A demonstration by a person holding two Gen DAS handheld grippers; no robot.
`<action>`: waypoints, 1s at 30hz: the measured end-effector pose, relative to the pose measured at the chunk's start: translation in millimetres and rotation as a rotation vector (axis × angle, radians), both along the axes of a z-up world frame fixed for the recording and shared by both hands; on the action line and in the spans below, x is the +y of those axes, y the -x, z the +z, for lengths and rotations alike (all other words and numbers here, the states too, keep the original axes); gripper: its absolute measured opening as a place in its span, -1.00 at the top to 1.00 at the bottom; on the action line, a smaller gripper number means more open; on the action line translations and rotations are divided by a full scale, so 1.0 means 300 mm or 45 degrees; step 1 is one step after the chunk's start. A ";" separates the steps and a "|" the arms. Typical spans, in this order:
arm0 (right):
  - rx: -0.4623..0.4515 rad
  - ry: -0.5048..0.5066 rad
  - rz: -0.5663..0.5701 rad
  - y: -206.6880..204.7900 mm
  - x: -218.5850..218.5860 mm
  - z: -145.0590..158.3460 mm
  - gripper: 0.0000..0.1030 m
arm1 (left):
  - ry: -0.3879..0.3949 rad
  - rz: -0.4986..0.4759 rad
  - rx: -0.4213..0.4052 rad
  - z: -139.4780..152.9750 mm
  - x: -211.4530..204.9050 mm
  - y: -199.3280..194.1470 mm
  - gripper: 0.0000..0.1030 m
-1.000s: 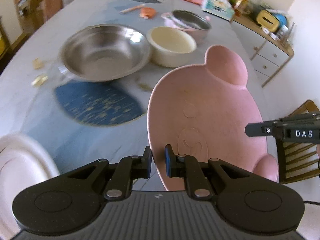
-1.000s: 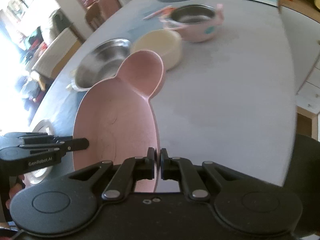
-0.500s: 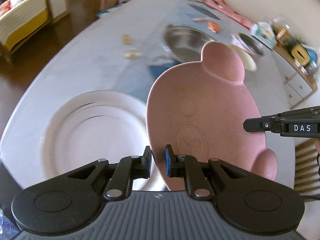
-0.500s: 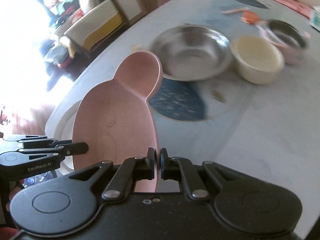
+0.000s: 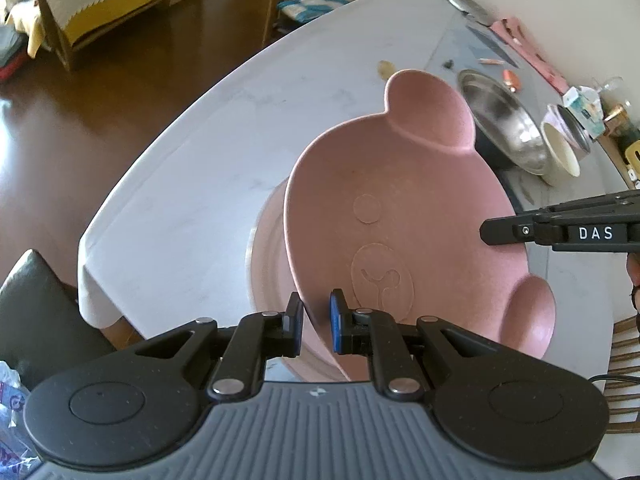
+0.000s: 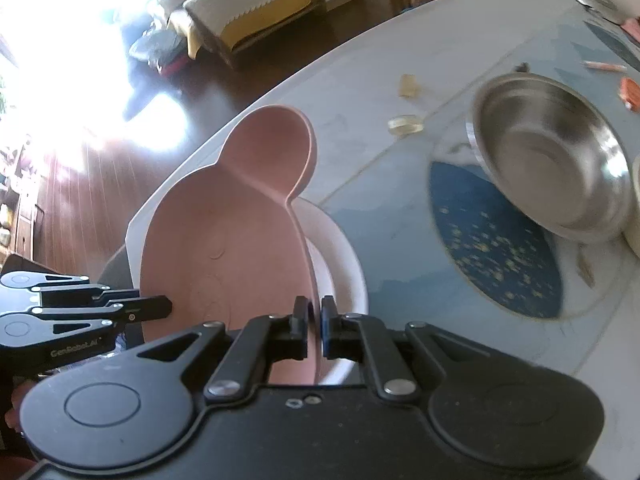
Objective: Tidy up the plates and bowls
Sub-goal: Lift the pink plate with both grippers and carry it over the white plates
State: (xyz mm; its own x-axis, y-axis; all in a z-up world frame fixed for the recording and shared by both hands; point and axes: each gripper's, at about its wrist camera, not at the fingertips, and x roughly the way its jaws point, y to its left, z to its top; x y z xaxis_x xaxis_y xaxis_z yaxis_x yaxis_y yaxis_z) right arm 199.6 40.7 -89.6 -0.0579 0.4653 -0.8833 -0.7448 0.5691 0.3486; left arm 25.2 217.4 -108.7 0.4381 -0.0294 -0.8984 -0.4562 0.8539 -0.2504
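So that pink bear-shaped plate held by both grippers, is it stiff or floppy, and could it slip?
The pink bear-shaped plate probably is stiff: pinched only at opposite rims, it keeps its shape. It seems light, since thin edge grips carry it. Its smooth surface and shallow pinches suggest it could slip if tilted further above the white plate.

The left gripper (image 5: pixel 316 318) points steeply down, its jaws nearly closed and pinching a thin rim between the blue pads. The right gripper (image 6: pixel 314 322) tilts down the same way, jaws almost touching on the opposite rim. Each gripper's tips face the other from across.
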 end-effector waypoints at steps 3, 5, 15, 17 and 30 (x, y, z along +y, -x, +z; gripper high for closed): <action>0.011 0.020 0.020 0.006 0.037 -0.016 0.84 | 0.012 0.003 0.014 -0.016 0.031 -0.003 0.76; 0.020 0.034 0.023 0.005 0.059 -0.032 0.83 | 0.020 0.000 0.022 -0.029 0.045 -0.005 0.76; 0.011 0.116 0.016 0.004 0.100 -0.055 0.79 | 0.048 -0.071 0.039 -0.065 0.072 -0.018 0.76; 0.007 0.134 0.013 0.005 0.101 -0.057 0.79 | 0.059 -0.084 0.045 -0.071 0.072 -0.026 0.76; -0.032 0.154 -0.012 0.013 0.109 -0.058 0.76 | 0.089 -0.109 0.039 -0.087 0.086 -0.035 0.75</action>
State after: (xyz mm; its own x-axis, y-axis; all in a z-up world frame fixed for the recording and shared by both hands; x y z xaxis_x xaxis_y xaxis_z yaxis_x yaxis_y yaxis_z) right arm 195.6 73.3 -106.9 -0.0314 0.3553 -0.9342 -0.7466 0.6131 0.2582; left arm 35.7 243.3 -134.7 0.4039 -0.1287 -0.9057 -0.3906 0.8710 -0.2979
